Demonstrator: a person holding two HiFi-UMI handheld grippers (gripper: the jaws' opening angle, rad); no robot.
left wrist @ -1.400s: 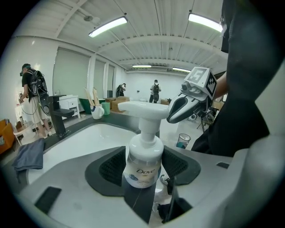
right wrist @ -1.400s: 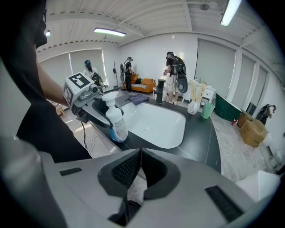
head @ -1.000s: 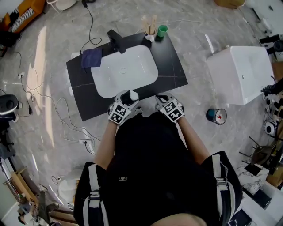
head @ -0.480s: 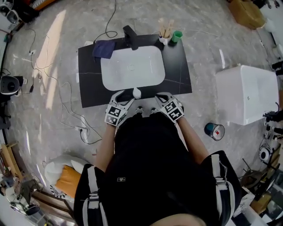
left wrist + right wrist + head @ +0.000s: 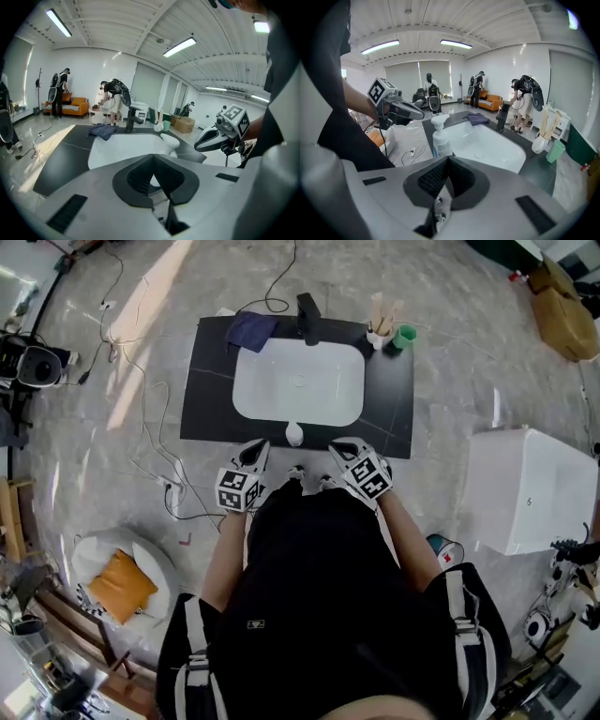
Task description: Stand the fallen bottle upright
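Note:
A white pump bottle (image 5: pixel 294 434) stands upright on the near rim of the black counter (image 5: pixel 211 381), at the front edge of the white sink (image 5: pixel 298 382). The right gripper view shows the bottle (image 5: pixel 440 138) upright just beyond my jaws. My left gripper (image 5: pixel 259 448) hangs shut and empty just short of the counter edge, left of the bottle. In its own view the left gripper (image 5: pixel 153 161) has its pads together and the bottle's pump top (image 5: pixel 169 140) shows past them. My right gripper (image 5: pixel 339 448) is also shut and empty, right of the bottle.
A black faucet (image 5: pixel 307 315) and a dark blue cloth (image 5: pixel 251 330) sit at the counter's far side, with a green cup (image 5: pixel 404 337) and a holder of wooden sticks (image 5: pixel 382 320) at the far right. A white box (image 5: pixel 530 488), a can (image 5: pixel 445 549) and cables lie on the floor.
My left gripper was open around the bottle's top a second ago; it has since drawn back towards me and shut empty. The bottle stays upright. The right gripper has risen a little.

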